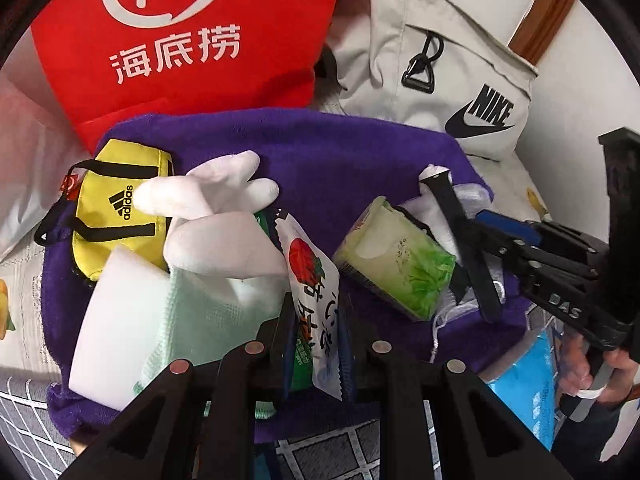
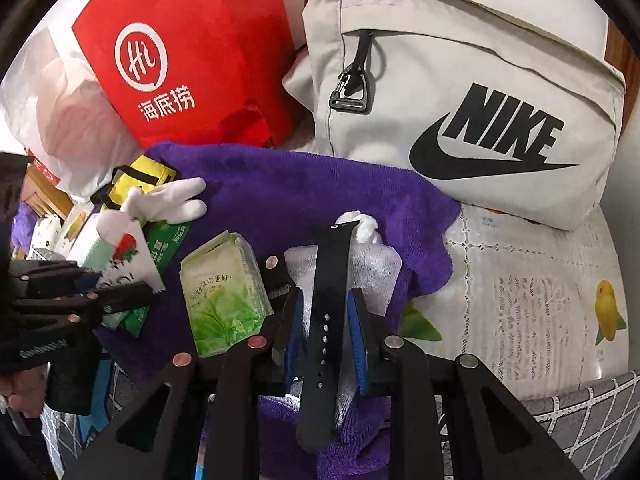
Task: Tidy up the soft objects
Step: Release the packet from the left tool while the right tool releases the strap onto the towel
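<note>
A purple towel [image 1: 328, 152] lies spread on the table, also in the right wrist view [image 2: 304, 184]. On it sit a yellow adidas pouch [image 1: 116, 208], a white glove [image 1: 216, 196], a white block [image 1: 120, 324] with a mint cloth [image 1: 192, 320], and a green tissue pack [image 1: 396, 264] [image 2: 224, 292]. My left gripper [image 1: 316, 320] is shut on a strawberry snack packet [image 1: 312, 284]. My right gripper [image 2: 326, 300] is shut on a black watch strap [image 2: 326, 320] lying over a white mesh bag [image 2: 372, 264].
A red Haidilao bag [image 2: 192, 52] and a beige Nike backpack [image 2: 480, 100] stand behind the towel. A patterned tablecloth with lemon prints [image 2: 560, 300] lies to the right. A blue packet [image 1: 528, 380] sits at the towel's near right edge.
</note>
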`<state>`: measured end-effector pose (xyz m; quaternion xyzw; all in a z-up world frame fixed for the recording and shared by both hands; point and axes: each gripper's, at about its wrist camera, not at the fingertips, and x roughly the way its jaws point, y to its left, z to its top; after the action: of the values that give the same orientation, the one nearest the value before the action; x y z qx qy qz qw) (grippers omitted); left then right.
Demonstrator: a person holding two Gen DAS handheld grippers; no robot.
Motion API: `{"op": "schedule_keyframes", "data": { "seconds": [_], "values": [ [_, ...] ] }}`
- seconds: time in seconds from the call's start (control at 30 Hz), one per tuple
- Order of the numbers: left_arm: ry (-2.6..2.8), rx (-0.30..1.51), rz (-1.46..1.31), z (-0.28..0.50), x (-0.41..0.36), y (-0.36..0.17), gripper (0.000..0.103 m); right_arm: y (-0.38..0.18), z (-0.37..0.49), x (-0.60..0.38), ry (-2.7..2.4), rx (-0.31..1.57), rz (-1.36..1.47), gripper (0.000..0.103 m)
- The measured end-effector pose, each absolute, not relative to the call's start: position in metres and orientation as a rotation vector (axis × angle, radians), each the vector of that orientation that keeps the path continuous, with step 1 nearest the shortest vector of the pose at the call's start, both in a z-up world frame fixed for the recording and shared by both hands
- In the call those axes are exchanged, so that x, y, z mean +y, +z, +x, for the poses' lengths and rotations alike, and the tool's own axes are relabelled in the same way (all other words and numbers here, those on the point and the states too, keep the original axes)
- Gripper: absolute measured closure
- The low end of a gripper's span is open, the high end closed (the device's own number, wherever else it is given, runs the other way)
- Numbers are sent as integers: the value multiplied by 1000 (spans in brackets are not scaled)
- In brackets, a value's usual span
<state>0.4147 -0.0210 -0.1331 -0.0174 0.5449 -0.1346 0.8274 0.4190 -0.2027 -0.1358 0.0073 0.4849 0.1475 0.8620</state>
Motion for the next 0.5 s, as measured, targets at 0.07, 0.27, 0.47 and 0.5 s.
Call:
{"op": "schedule_keyframes", "data": {
  "seconds": [0.07,0.27,0.47,0.5],
  "values": [
    [-294,1161,-30,416,-24,-136,83,-134,418,-204,312,1010,23,70],
    [-290,1185,-23,419,-30,-147,82,-129,415,-204,324,1001,19,64],
    [-306,1167,-25,416,-33,-142,45,-121,412,-206,325,984,30,64],
    [-298,1160,-26,416,-32,-140,40,-119,411,-207,328,979,35,64]
  ]
}}
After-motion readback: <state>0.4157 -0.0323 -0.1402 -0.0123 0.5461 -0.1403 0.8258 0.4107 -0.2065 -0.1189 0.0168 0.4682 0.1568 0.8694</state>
